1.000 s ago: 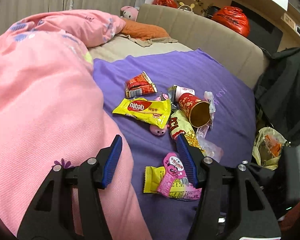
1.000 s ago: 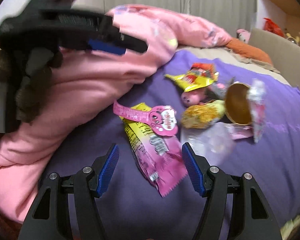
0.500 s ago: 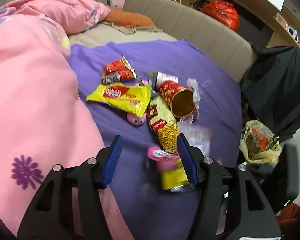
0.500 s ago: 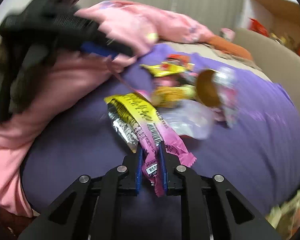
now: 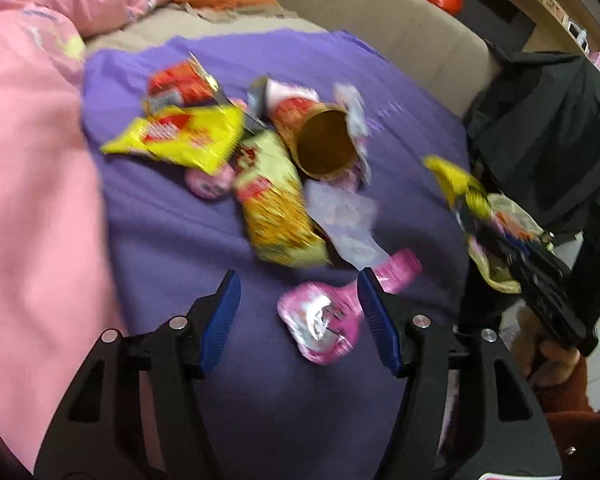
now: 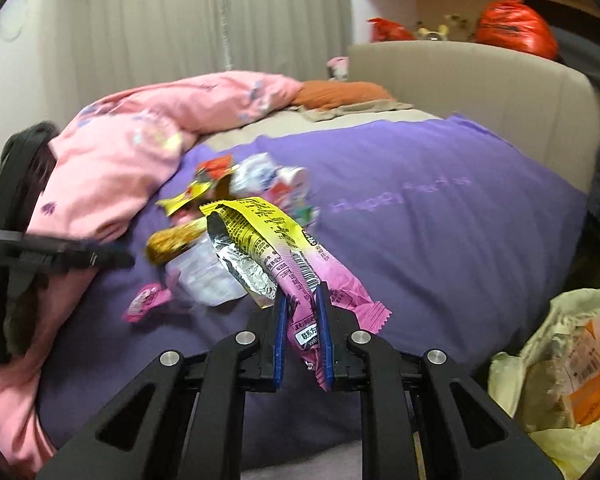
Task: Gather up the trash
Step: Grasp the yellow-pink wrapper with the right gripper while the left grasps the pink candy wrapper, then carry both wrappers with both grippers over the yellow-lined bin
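The right hand-held gripper (image 6: 302, 320) is clenched on a yellow-and-pink snack wrapper (image 6: 284, 252), lifted off the purple bedspread (image 6: 440, 240). The left hand-held gripper (image 5: 298, 316), jaws just widening, stands released over a pink foil wrapper (image 5: 324, 320) on the bed.

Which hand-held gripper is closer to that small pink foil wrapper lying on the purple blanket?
Left. The left hand-held gripper hovers open with the pink foil wrapper between its fingers. The right hand-held gripper is off beside the yellowish trash bag, shut on a yellow-and-pink snack wrapper.
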